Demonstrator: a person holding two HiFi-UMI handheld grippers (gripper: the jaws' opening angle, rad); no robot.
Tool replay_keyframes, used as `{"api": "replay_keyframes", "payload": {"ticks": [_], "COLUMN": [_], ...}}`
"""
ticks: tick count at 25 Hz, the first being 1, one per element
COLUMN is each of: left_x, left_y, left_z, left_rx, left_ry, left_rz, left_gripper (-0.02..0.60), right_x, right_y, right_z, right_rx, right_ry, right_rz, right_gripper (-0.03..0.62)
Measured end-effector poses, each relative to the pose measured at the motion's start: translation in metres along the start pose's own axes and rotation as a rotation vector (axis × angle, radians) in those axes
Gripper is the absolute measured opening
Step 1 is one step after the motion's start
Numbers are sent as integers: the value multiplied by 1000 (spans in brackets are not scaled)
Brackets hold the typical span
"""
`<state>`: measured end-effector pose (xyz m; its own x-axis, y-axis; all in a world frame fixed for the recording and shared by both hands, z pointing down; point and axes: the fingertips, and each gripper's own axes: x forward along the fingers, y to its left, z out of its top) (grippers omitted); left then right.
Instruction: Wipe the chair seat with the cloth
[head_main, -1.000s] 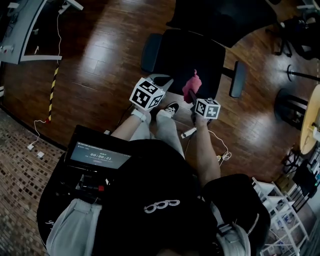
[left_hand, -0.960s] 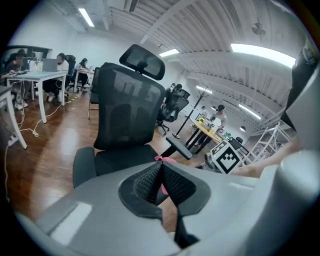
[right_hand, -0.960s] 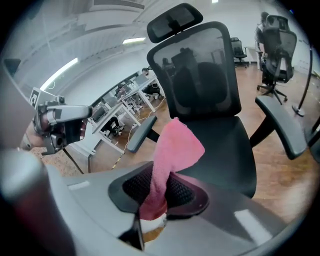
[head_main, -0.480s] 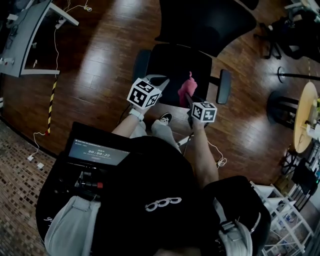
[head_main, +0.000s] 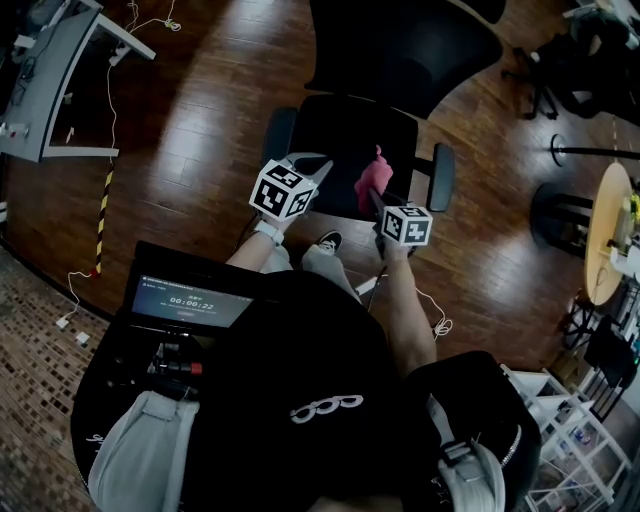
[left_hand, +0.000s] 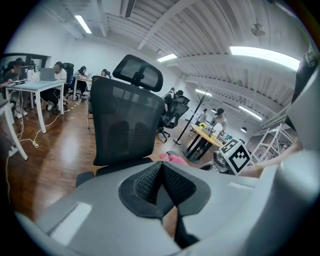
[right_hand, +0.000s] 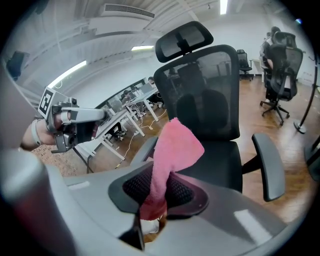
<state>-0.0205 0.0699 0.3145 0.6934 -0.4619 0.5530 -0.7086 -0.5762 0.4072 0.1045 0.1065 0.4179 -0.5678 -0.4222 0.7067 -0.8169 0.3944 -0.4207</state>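
Cloth (right_hand: 172, 150), pink and fuzzy, is pinched between the jaws of your right gripper (right_hand: 160, 192), and its free end stands up past the pads. From the head view, that gripper (head_main: 378, 197) holds the cloth (head_main: 374, 180) over the front edge of the black chair seat (head_main: 345, 125), toward the seat's right side; whether the cloth touches the seat cannot be told. Your left gripper (head_main: 316, 164) sits just beside it, over the seat's front left corner. In the left gripper view, its jaws (left_hand: 161, 172) are pressed together with nothing between them. The chair faces you, with a mesh back (right_hand: 210, 90), a headrest (right_hand: 182, 37) and an armrest (head_main: 440, 176) on each side. It stands on a dark wooden floor (head_main: 200, 110). One shoe (head_main: 327, 241) shows below the grippers.
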Motion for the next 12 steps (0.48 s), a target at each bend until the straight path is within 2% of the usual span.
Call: {"api": "replay_keyframes", "payload": {"ticks": [12], "left_x": [3], "left_y": [-2], "left_z": [1], "left_rx": [9], "left_ry": [7], "left_rz": [-7], "left_gripper": [-11], "right_x": [-3], "right_y": [-2], "right_z": [2], "right_rx": [5], "right_ry": [-9], "right_rz": [-7], "right_gripper": [63]}}
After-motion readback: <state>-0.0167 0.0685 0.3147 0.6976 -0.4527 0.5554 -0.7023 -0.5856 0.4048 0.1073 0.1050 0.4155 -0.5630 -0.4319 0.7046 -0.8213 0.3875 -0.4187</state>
